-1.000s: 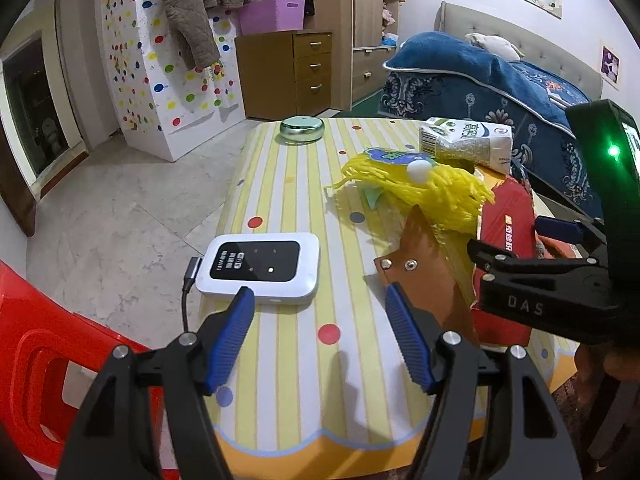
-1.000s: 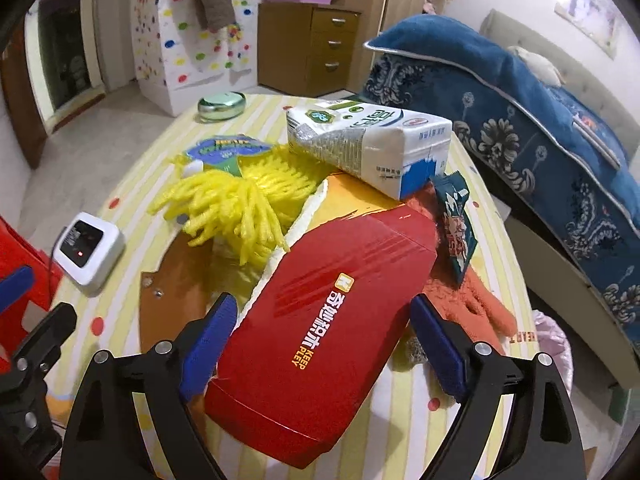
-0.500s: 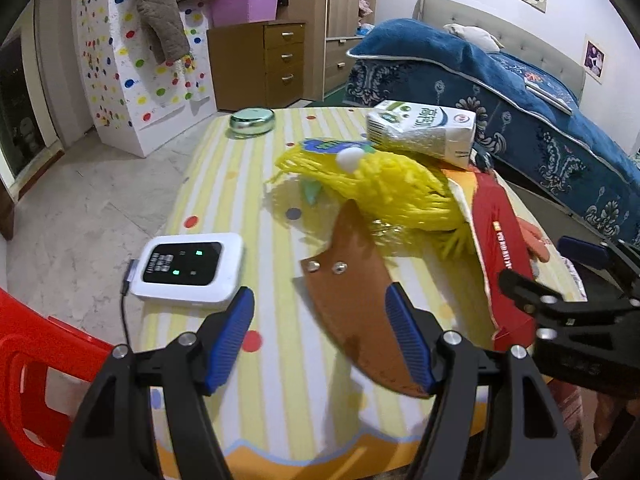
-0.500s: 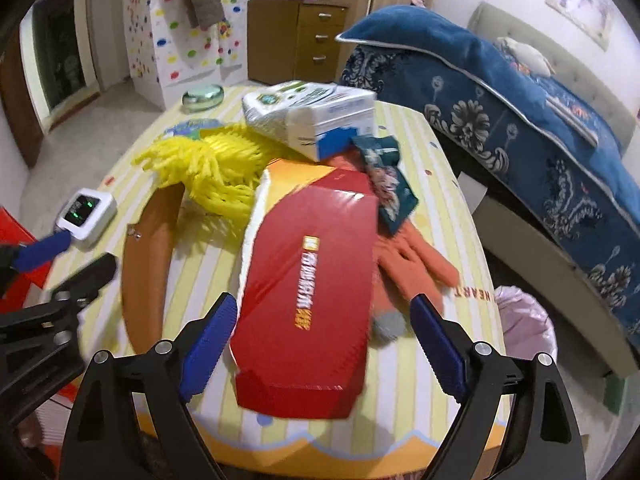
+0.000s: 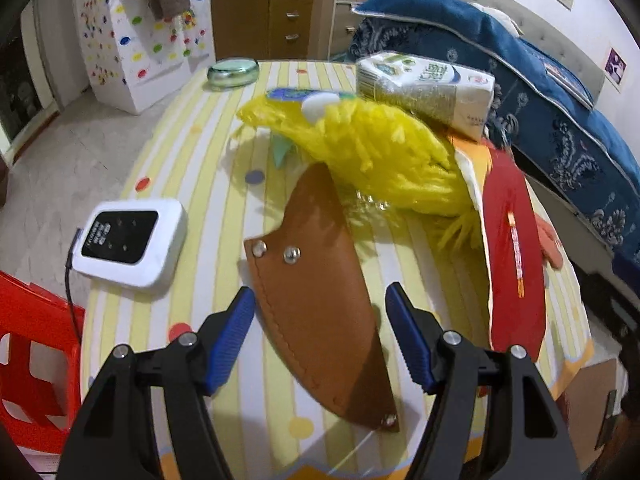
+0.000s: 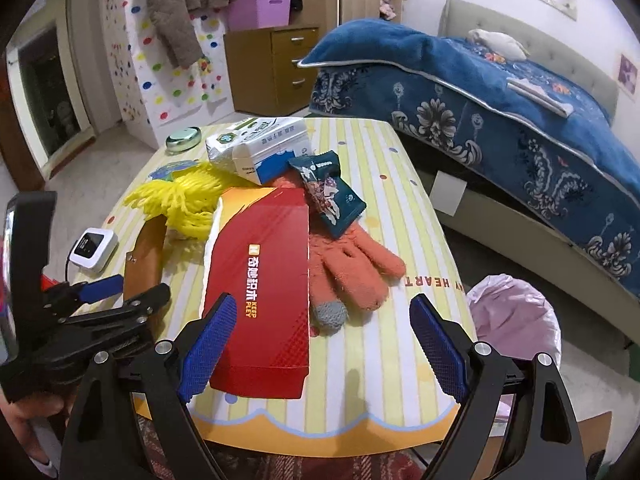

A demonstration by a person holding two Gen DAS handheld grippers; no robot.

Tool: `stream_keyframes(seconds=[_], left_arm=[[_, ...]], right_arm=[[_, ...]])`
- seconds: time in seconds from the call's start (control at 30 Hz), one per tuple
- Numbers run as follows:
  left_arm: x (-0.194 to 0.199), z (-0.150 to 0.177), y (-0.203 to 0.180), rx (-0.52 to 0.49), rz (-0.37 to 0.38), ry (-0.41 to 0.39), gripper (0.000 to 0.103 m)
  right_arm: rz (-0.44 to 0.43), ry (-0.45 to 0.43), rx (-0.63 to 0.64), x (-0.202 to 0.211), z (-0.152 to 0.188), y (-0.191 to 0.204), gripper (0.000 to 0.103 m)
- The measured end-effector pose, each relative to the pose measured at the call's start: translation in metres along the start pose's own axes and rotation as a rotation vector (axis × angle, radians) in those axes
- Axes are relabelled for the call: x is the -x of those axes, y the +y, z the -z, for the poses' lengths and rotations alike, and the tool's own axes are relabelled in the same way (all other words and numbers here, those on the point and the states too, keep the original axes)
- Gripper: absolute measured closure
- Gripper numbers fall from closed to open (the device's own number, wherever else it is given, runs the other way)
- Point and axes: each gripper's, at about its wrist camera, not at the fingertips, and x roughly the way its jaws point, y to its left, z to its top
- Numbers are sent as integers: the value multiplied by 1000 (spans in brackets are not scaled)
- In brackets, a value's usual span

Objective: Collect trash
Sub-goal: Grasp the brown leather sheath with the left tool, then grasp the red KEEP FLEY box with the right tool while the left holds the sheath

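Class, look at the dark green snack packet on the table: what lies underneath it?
The snack packet lies across the orange glove cuff, its top end against the milk carton. How much cuff it covers is hidden.

1. The left gripper (image 5: 320, 312) tilts steeply down, its jaws apart and just closing a little with nothing gripped.
2. The right gripper (image 6: 322, 344) slopes down, jaws wide and empty.

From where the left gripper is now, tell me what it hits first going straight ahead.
Most likely the brown leather sheath, lying flat on the table between the open left gripper fingers; depth is hard to judge.
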Motion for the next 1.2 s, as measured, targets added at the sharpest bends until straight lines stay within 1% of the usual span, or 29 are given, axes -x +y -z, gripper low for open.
stream_keyframes(seconds=[0.03,0.1,0.2,0.27,0.3,0.4,0.47,0.57,0.6,0.67,0.87,1.07,1.2], left_arm=[[-1,-2,1,16,3,5,40],[-2,-6,6,55,17,1,47],[-3,-9,9,69,38,7,48],[1,-6,8,41,34,0,49],[4,-4,7,25,33,-6,49],[18,6,6,-24,43,-22,49],[26,14,8,-40,42,-25,49],[37,25,13,-50,36,-29,49],[41,27,15,-52,27,-34,49],[45,28,20,-46,25,-41,49],[52,24,30,-27,10,-62,49],[51,23,31,-25,14,-62,49],[50,24,33,-29,13,-55,49]], right_arm=[[-3,-1,5,0,1,1,16],[-11,-1,13,1,3,2,17],[-26,-2,24,3,5,3,18],[-37,-4,34,4,6,4,21],[-45,-4,41,5,6,5,26],[-67,6,53,3,8,8,32],[-88,17,56,0,9,10,33],[-110,25,54,-6,8,16,30],[-114,26,52,-8,7,18,23],[-124,27,46,-13,3,23,16],[-130,73,30,-38,-10,33,14],[-97,120,38,-60,-13,36,14],[-131,145,22,-60,-10,29,15]])
